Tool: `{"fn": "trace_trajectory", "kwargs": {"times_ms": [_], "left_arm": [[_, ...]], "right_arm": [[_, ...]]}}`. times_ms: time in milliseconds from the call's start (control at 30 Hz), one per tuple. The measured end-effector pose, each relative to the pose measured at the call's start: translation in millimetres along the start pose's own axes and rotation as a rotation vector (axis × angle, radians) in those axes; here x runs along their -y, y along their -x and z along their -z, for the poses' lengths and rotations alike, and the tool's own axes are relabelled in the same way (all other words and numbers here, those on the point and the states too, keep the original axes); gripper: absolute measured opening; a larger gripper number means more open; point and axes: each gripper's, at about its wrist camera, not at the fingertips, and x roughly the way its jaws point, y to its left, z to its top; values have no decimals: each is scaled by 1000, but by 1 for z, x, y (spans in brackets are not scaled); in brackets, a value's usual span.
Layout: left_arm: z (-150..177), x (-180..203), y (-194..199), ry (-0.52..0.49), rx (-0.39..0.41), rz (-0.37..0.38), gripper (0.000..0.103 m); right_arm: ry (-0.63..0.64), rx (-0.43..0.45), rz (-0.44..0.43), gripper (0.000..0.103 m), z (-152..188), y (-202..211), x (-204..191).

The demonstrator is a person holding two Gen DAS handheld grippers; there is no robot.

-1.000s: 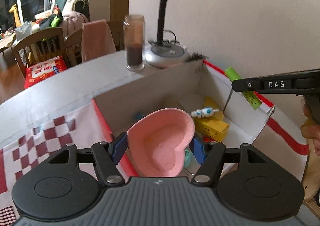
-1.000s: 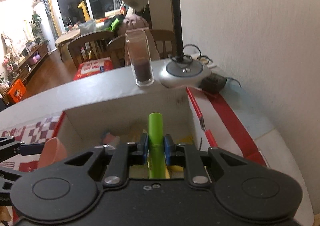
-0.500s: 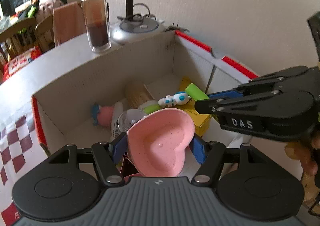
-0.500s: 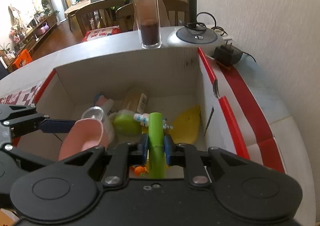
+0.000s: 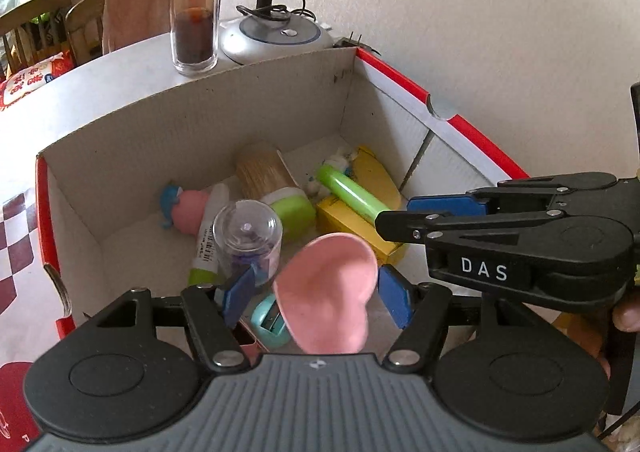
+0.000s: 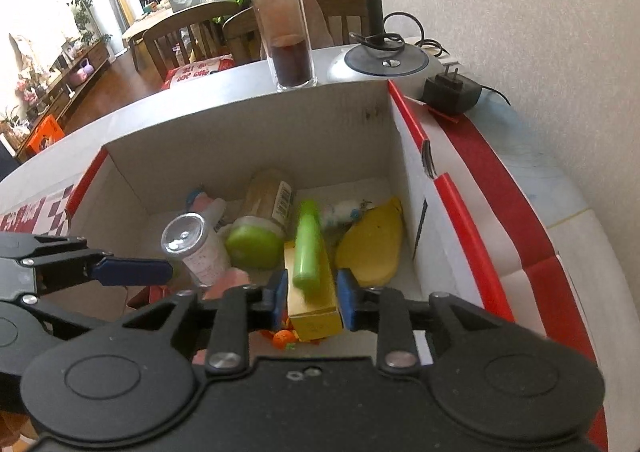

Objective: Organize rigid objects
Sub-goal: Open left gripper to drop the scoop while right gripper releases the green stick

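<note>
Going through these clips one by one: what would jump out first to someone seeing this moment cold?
First the pink heart-shaped dish, blurred and tilted between the left gripper's blue fingers over the open cardboard box of small items. Next, the green tube lies on the yellow box, with the right gripper opening around it. Behind the box stands a tall glass jar of dark contents.

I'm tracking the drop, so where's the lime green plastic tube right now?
In both wrist views the lime green plastic tube lies inside the white cardboard box, resting on the yellow carton, just ahead of the right gripper, whose jaws are opening off it.
</note>
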Motion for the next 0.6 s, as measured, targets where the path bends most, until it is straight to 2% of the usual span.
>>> {"fn": "trace_trajectory", "kwargs": {"times_ms": [200,367,600], "left_arm": [[3,-5,12,27,32,16,68],[8,-8,34,3,82,21,68],[17,-17,72,-7,164,33,68]], "right_arm": [[-12,29,-6,36,-1,11,-1],[-23,57,-5,44,1,26,-5],[-34,107,4,49,2,51,-24]]}}
